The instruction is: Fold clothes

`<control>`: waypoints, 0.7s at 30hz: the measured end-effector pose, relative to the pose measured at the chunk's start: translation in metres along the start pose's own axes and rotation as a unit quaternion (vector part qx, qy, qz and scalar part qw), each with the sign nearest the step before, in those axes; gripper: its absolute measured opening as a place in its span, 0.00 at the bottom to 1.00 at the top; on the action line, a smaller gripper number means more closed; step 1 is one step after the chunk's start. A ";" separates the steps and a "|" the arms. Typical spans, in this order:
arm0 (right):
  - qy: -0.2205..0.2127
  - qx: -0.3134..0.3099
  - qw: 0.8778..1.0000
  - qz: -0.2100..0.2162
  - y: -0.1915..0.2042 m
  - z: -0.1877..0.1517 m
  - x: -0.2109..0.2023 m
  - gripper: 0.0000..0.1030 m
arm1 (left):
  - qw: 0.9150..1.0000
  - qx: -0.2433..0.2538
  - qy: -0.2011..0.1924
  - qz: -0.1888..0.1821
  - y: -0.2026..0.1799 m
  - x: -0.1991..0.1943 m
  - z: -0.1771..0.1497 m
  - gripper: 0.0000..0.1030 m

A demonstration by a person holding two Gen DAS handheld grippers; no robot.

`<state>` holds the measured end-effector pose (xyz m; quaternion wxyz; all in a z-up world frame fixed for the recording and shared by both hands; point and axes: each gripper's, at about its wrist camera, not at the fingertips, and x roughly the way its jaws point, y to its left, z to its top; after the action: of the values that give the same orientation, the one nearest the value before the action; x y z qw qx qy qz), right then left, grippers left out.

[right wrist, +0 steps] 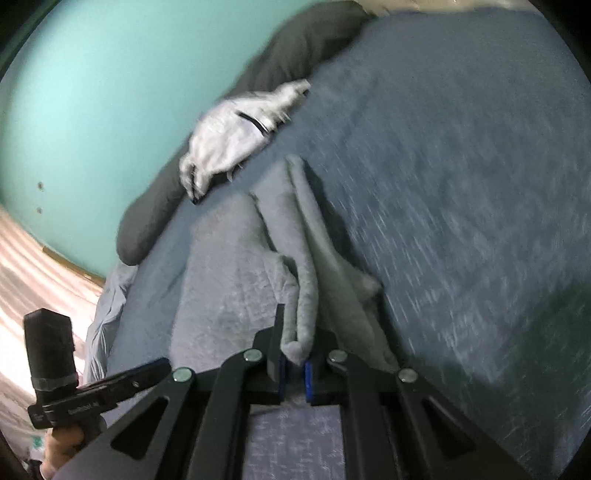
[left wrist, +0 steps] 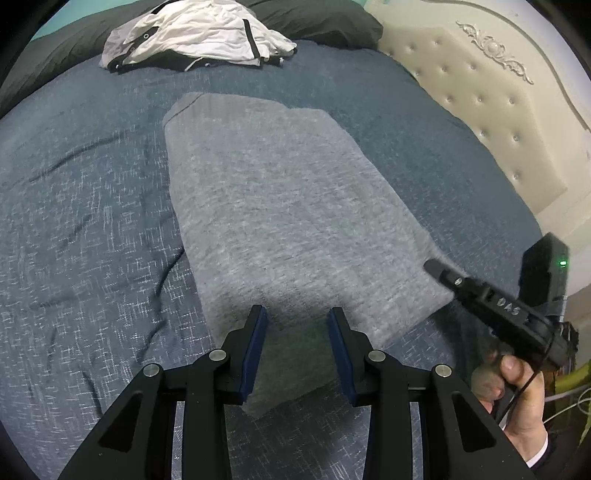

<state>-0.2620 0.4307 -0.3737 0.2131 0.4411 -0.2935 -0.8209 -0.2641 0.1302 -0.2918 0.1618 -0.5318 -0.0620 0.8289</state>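
Pinching grey garment (right wrist: 236, 295) edge – R fingers (right wrist: 274, 343) | L fingers (left wrist: 255, 332) straddling hem

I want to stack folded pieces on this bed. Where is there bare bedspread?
Bare bedspread lies left of the grey garment, and a band between it and the cream headboard. The far edge is crowded: the white garment lies against the dark pillows. The near edge is taken by both grippers.

Two garments on bed: one grey garment (left wrist: 280, 206), one white-and-black garment (left wrist: 195, 33). Two grippers: left gripper (left wrist: 297, 317), right gripper (right wrist: 293, 354).
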 end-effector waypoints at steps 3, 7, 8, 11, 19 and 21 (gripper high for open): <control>0.008 0.007 1.000 -0.009 -0.004 -0.002 0.003 0.06 | 1.000 0.009 0.007 0.006 -0.001 0.005 -0.004 0.37; 0.008 0.003 1.000 -0.018 -0.003 -0.003 0.001 0.06 | 1.000 0.004 -0.009 0.012 0.002 -0.002 -0.002 0.37; 0.008 0.008 1.000 -0.016 -0.005 -0.003 0.001 0.06 | 1.000 0.000 -0.015 0.012 0.003 -0.006 -0.001 0.37; 0.011 0.022 1.000 -0.008 -0.010 -0.004 0.001 0.06 | 1.000 -0.014 -0.021 0.012 0.010 -0.008 0.000 0.37; -0.009 0.058 0.998 0.024 -0.016 0.006 -0.021 0.15 | 0.999 -0.017 -0.029 0.017 0.019 0.000 -0.007 0.37; -0.024 0.054 0.998 0.026 -0.011 0.017 -0.029 0.16 | 0.999 -0.015 -0.029 0.017 0.019 0.000 -0.010 0.37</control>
<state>-0.2621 0.4612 -0.3562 0.2029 0.4241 -0.3541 -0.8084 -0.2586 0.1113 -0.3014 0.1381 -0.5107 -0.0701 0.8457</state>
